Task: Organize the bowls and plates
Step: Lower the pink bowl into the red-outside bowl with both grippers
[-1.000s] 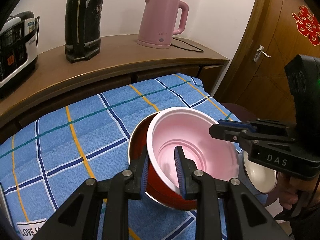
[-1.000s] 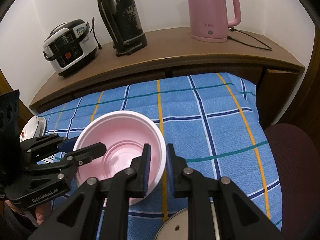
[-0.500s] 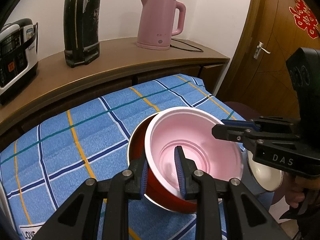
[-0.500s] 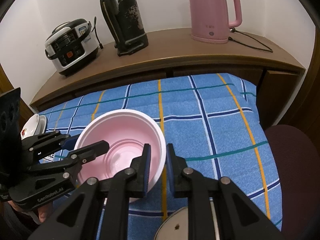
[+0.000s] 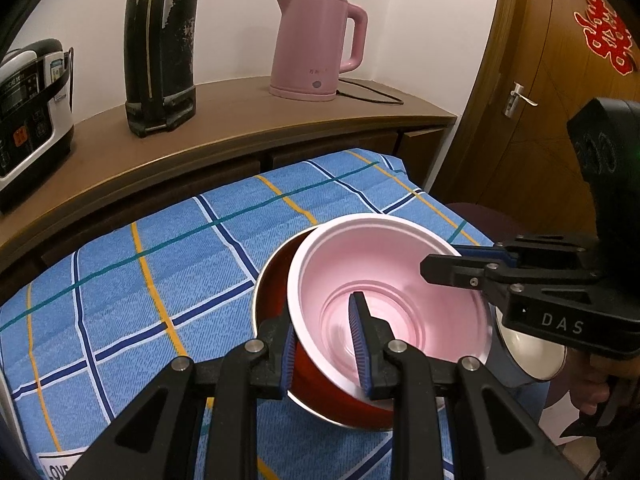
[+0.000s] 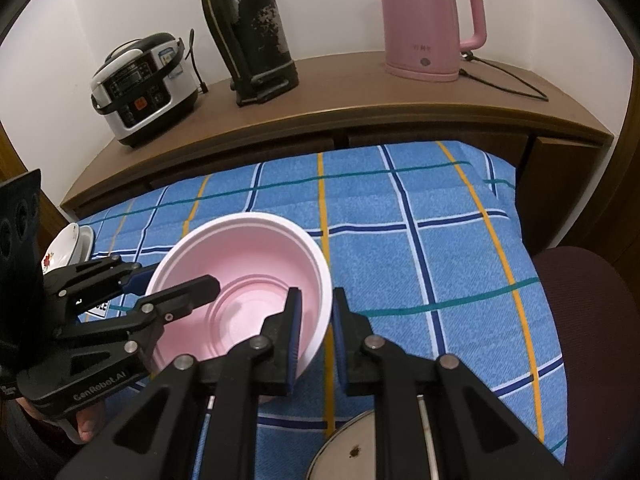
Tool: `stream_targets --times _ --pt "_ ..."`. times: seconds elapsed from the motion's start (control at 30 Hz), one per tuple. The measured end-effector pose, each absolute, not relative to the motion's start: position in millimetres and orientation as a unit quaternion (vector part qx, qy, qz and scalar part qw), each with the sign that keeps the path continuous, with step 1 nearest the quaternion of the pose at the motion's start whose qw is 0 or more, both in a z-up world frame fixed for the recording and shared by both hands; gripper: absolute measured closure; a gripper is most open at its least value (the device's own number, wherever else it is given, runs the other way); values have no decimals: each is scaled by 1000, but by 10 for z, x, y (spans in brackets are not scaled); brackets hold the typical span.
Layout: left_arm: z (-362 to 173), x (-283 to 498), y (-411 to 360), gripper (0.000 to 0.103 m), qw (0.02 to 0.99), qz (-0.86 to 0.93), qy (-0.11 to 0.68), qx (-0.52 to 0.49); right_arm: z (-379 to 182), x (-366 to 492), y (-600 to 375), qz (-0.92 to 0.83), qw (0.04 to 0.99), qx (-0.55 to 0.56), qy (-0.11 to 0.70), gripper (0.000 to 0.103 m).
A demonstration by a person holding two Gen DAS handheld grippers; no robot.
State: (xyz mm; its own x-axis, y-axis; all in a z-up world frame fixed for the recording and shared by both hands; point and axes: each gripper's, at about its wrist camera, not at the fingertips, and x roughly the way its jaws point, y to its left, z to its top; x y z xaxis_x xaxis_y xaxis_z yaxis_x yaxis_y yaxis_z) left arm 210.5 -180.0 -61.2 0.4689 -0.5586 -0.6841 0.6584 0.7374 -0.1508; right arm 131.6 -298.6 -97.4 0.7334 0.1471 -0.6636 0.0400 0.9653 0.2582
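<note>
- Two grippers pinch my pink bowl [image 5: 384,292] by opposite rims: the left gripper [image 5: 322,350] clamps the near wall, the right gripper [image 6: 314,330] the other side.
- The bowl sits tilted inside a red bowl [image 5: 320,384] on the blue checked cloth [image 5: 160,280].

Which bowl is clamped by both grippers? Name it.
The pink bowl, nested tilted in the red bowl. The left gripper and right gripper each pinch its rim; the red one sits underneath.
</note>
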Motion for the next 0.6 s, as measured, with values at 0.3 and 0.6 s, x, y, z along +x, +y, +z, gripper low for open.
stream_targets --times 0.3,0.6 --pt "-616 2127 -1769 83 856 -352 373 68 -915 1258 -2976 33 928 123 350 87" --pt "-599 2061 -1798 83 868 -336 352 93 -953 1243 -2929 30 933 96 345 93"
